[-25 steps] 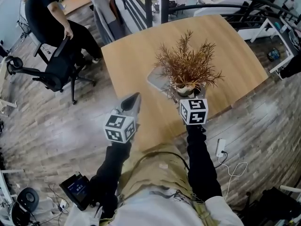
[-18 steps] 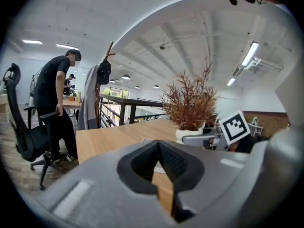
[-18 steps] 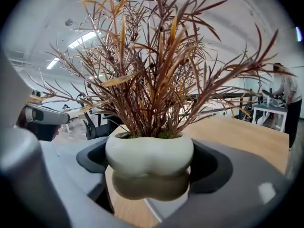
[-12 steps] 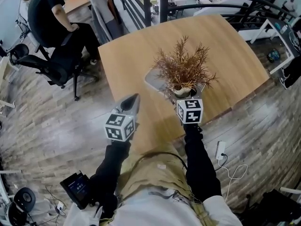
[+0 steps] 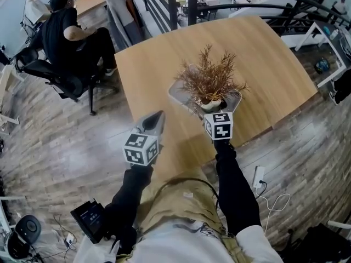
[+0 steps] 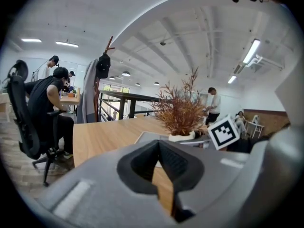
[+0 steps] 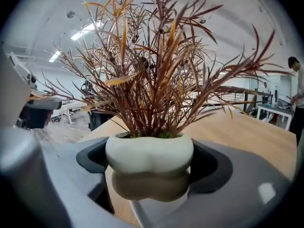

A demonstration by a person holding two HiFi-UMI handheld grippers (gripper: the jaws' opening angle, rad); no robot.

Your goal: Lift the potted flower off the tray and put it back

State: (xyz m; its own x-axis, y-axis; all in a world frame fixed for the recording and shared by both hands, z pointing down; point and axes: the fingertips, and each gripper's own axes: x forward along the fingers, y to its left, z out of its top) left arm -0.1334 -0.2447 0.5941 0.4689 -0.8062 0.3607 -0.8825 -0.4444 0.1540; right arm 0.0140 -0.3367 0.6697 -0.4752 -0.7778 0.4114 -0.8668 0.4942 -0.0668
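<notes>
Wood-plank floor (image 5: 66, 147) runs round a light wooden table (image 5: 269, 53), and beyond its far left corner a person (image 5: 68, 32) sits in a black office chair (image 5: 55, 78). On the table lies a pale grey tray (image 5: 180, 92), and the potted flower (image 5: 211, 78) stands upright at the tray's near right part, its rust-brown sprigs spreading wide. Your right gripper (image 5: 217, 112) reaches in from the table's near edge with its jaws pinched on the white pot (image 7: 149, 158), one dark pad on each side. A dim reflection shows right beneath the pot, but whether its base touches the tray cannot be told. Your left gripper (image 5: 153, 121) hangs by the table's near left edge, well apart from the tray, its jaws pressed together at the tips with nothing between them.
</notes>
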